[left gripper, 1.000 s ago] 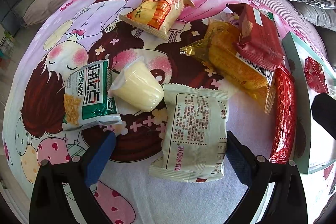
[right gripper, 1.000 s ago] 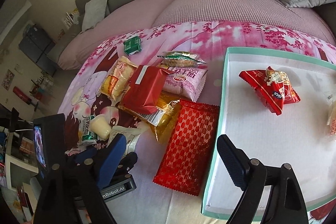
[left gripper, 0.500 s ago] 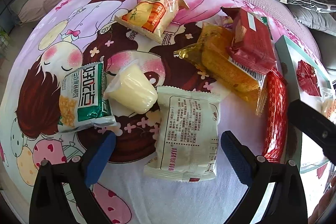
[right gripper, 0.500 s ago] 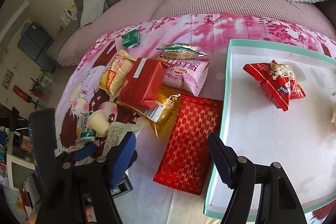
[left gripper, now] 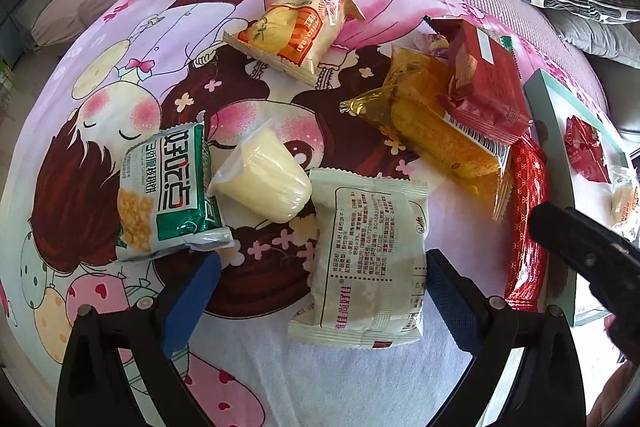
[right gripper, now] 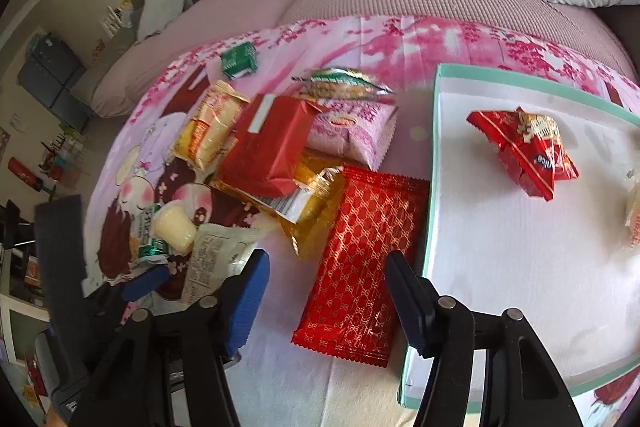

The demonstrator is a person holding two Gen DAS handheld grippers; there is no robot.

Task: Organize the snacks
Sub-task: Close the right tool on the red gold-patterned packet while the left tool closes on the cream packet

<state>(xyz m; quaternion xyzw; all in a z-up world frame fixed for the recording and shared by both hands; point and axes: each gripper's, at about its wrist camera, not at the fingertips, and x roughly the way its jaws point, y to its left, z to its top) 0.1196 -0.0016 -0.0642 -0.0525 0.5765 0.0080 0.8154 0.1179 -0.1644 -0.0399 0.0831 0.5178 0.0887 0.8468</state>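
Two grippers are working: the right gripper [right gripper: 326, 291] is narrowing its jaws around the red patterned packet [right gripper: 362, 263], pads not yet pressing, beside the teal tray [right gripper: 434, 163], suggesting a pickup is starting, while the left gripper [left gripper: 320, 279] is hovering agape over the white packet [left gripper: 368, 255].

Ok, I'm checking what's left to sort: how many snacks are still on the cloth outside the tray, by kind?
Sealed packets: 9 (small green, yellow-orange, dark red, gold, pink, clear green-trimmed, patterned red, cream, green-white corn)
Jelly cups: 1
Total: 10
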